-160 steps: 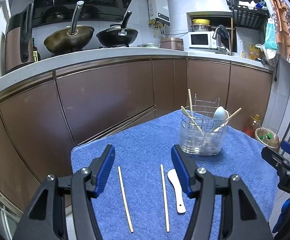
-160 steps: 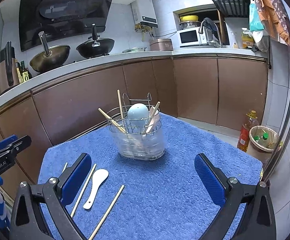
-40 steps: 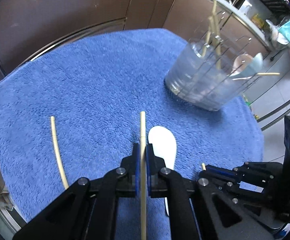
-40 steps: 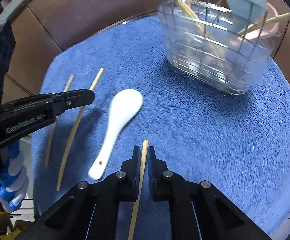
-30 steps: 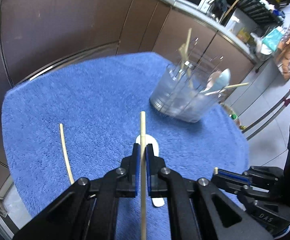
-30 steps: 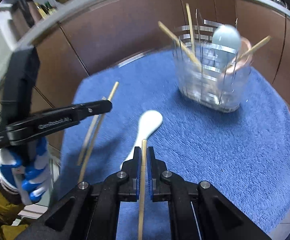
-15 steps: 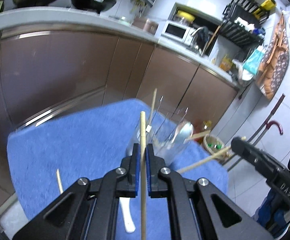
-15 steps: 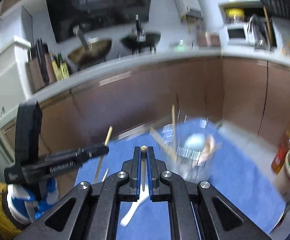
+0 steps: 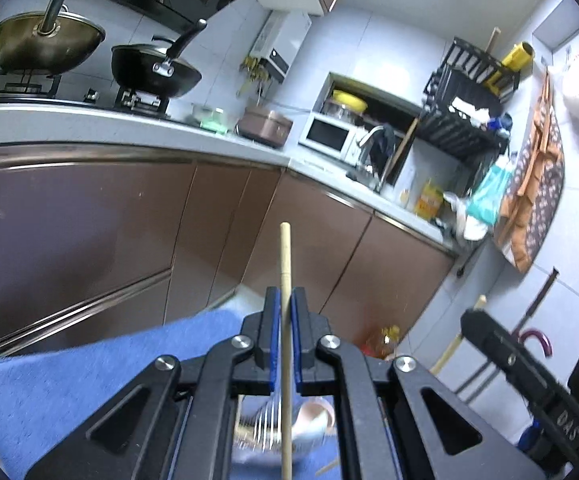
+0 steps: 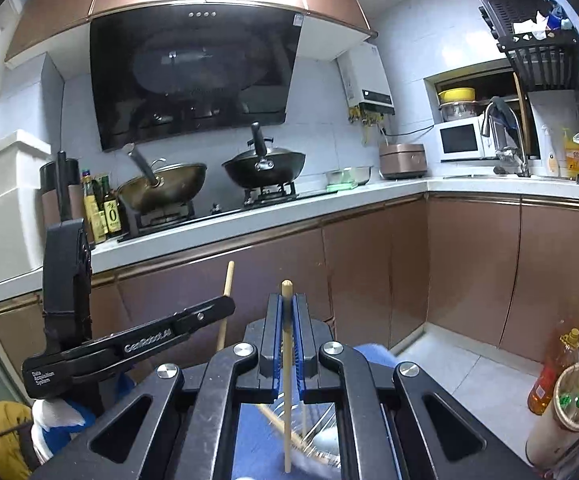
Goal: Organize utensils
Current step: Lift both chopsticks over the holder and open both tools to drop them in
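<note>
**Each gripper clamps one chopstick, both aimed at the counter**

The left gripper (image 9: 284, 312) has its blue pads (image 9: 273, 336) pressed together on a wooden chopstick (image 9: 285, 264). The stick's long axis runs along the fingers: its blunt end juts out past the fingertips towards the brown cabinets (image 9: 89, 220), and its other end trails back under the gripper body. Below the fingers lie the blue towel (image 9: 69, 380) and, blurred, the wire utensil holder (image 9: 265, 428).

To its right, the right gripper (image 10: 285, 320) is likewise clamped on a second chopstick (image 10: 286, 344). This stick also lies along the fingers, with only a short tip showing beyond them, pointing towards the stove counter (image 10: 249, 224). Its rear end hangs over the blurred holder (image 10: 313, 436) beneath the gripper.
</note>
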`<state>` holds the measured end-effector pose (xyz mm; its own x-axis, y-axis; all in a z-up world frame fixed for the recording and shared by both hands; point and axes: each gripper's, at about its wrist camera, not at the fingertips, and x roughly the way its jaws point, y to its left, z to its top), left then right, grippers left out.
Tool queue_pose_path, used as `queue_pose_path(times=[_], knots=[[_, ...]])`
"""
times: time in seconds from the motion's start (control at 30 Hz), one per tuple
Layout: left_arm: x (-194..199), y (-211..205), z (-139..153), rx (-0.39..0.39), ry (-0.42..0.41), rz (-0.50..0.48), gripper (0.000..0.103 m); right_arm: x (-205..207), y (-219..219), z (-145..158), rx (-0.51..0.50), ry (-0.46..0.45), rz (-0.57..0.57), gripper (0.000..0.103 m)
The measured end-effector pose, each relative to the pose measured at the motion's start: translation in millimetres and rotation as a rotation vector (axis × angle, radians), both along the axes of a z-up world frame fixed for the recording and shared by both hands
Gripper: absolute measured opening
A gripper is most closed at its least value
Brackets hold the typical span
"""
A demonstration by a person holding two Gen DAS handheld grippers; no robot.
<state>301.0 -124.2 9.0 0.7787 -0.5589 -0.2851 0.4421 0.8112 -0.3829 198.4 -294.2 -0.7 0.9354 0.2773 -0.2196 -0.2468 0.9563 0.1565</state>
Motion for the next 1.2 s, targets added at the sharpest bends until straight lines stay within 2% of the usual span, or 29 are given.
queue_pose_path(times=[0.17, 0.5, 0.63, 0.73, 0.83, 0.9, 0.97, 1.07, 1.2], knots=[[26.5, -20.7, -4.4, -0.003, -0.024, 0.05, 0.005, 18.1, -7.8, -3.1, -0.001, -0.031, -0.027, 0.006], [67.1, -48.0, -44.6, 0.024, -0.038, 0.17, 0.005, 51.6, -20.1, -29.5, -0.006, -0.038, -0.086, 0.006], [69.9, -55.7, -63.4, 0.019, -0.06, 0.217, 0.005, 58.1, -19.6, -51.4, -0.022, -0.015, -0.099, 0.006], [65.8, -61.6, -81.2, 0.044, -0.098, 0.244, 0.005, 62.1, -19.1, -70.0, -0.024, 0.026, -0.093, 0.006], [53.6, -57.3, -95.2, 0.043, -0.132, 0.249, 0.009, 57.5, -18.6, -86.4, -0.019, 0.059, -0.079, 0.006], [45.0, -54.4, -96.1, 0.049, -0.144, 0.23, 0.025, 52.7, -21.3, -88.6, -0.006, 0.063, -0.08, 0.012], [34.0, -50.5, -93.3, 0.055, -0.157, 0.214, 0.029, 46.5, -24.0, -86.9, 0.002, 0.057, -0.087, 0.023], [17.6, -44.5, -84.6, 0.081, -0.176, 0.205, 0.031, 33.8, -27.8, -80.8, 0.013, 0.044, -0.099, 0.032], [-3.7, -34.1, -75.1, 0.112, -0.16, 0.185, 0.042, 14.4, -28.8, -74.0, 0.013, 0.039, -0.112, 0.039]])
